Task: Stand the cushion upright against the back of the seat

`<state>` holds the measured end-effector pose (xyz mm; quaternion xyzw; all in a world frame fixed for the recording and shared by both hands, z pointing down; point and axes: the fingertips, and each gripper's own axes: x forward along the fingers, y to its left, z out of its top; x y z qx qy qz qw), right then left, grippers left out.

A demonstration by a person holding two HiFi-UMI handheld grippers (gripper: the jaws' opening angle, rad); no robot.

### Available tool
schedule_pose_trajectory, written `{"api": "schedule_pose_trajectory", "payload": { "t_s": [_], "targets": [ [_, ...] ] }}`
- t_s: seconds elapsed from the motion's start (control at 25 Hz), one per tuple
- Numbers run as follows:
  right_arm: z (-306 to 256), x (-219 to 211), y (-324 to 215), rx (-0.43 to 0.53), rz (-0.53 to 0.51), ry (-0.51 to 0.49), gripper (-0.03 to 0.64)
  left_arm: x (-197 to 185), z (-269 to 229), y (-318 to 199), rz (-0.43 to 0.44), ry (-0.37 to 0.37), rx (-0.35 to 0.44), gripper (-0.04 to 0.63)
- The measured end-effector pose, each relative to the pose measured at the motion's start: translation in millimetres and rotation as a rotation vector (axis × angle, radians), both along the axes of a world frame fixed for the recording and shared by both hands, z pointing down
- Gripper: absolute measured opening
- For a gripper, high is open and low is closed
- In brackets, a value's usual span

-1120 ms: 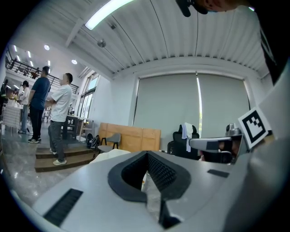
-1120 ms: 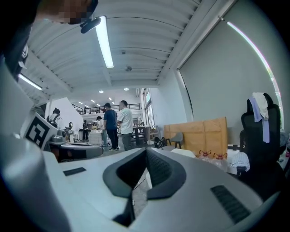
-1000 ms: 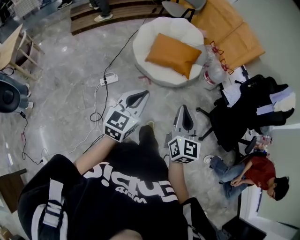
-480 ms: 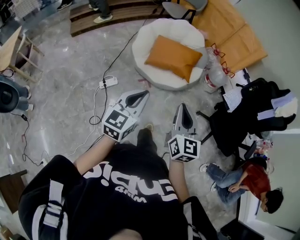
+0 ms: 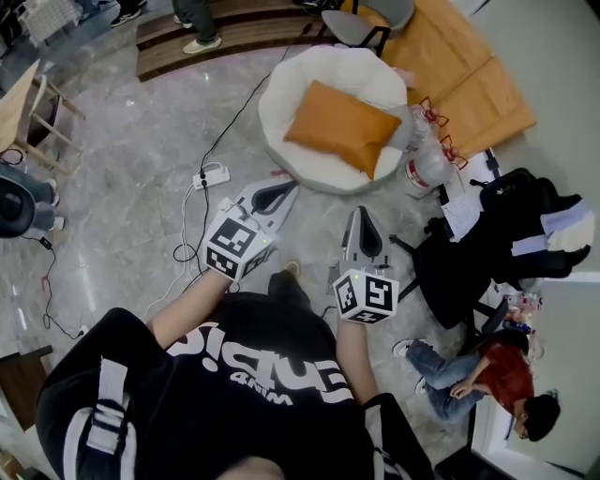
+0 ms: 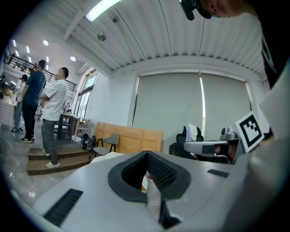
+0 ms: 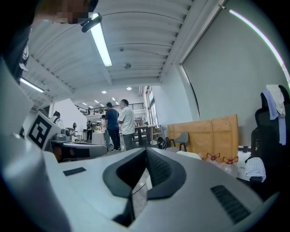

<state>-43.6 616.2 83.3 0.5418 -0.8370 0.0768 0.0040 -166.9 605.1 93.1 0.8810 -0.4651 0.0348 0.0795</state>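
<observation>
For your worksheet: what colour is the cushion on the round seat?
Orange cushion; clearest in head view.

I'm holding a left gripper and a right gripper whose shells are showing as smooth, matt grey plastic. Their pads are looking like black rubber (finely ribbed). The floor is gleaming like polished grey marble. The cushion is reading as matt orange cloth, and the seat as soft white fabric. The steps are showing dark wood, the boards pale plywood. I'm wearing a shirt of matt black cloth.
</observation>
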Motion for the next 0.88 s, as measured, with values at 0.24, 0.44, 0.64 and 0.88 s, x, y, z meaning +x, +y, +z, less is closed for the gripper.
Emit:
{"api": "schedule_pose_trajectory", "payload": {
  "t_s": [0.24, 0.44, 0.64, 0.88],
  "targets": [
    [-1.2, 19.1, -39.6, -0.006, -0.021, -0.007, 0.021, 21.0, -3.3, -40.3, -0.006, -0.001, 0.002, 0.008],
    [2.1, 41.0, -72.4, -0.014, -0.046, -0.006, 0.021, 41.4, -3.7, -72.7, -0.03, -0.001, 0.008, 0.008],
    [7.0, 54.9, -102.9, -0.021, -0.089, 0.001, 0.021, 57.4, -14.9, -101.0, -0.072, 0.016, 0.003, 0.008],
    [10.8, 63.4, -126.1, -0.028, -0.121, -0.005, 0.021, 63.0, -11.5, -122.9, -0.103, 0.007, 0.032, 0.008]
  ]
}}
